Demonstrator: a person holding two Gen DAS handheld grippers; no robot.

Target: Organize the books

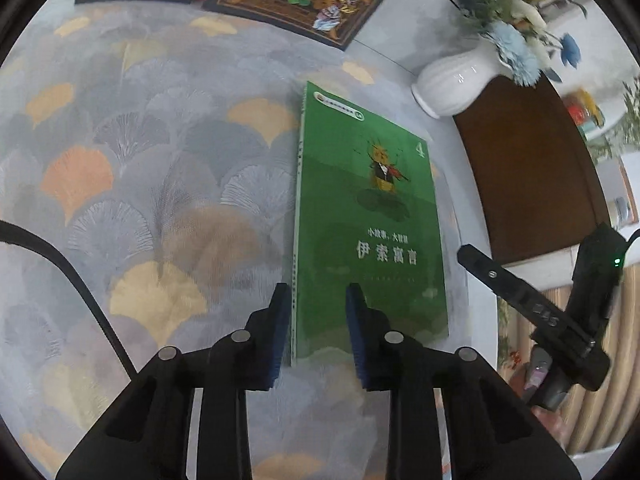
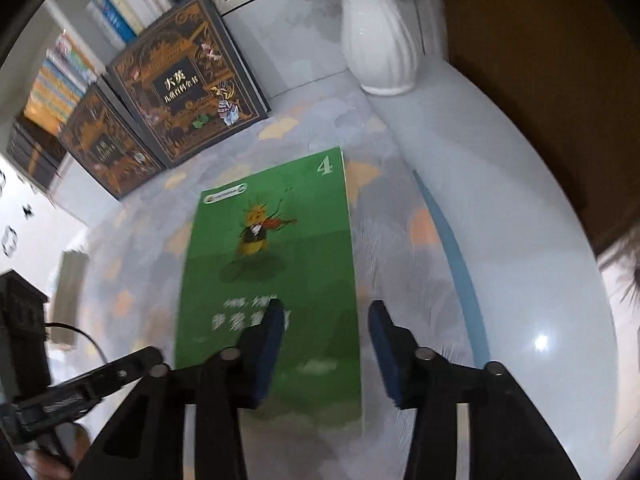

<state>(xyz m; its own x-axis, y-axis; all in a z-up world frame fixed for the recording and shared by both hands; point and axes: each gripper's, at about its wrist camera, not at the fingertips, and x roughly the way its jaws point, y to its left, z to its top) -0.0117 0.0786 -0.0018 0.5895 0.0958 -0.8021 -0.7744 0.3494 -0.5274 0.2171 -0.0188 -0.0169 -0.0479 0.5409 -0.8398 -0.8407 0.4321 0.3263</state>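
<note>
Left gripper [image 1: 318, 300] straddles green book's [image 1: 372, 216] spine edge, right gripper [image 2: 326, 314] its other edge; both part open, gripping nothing.

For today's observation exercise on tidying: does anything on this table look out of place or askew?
Yes. The green book lies flat on the patterned tablecloth, apart from the shelved books. Two dark ornate books lean against the shelf rather than standing in it. The white vase stands upright; nothing looks spilled or damaged.
</note>
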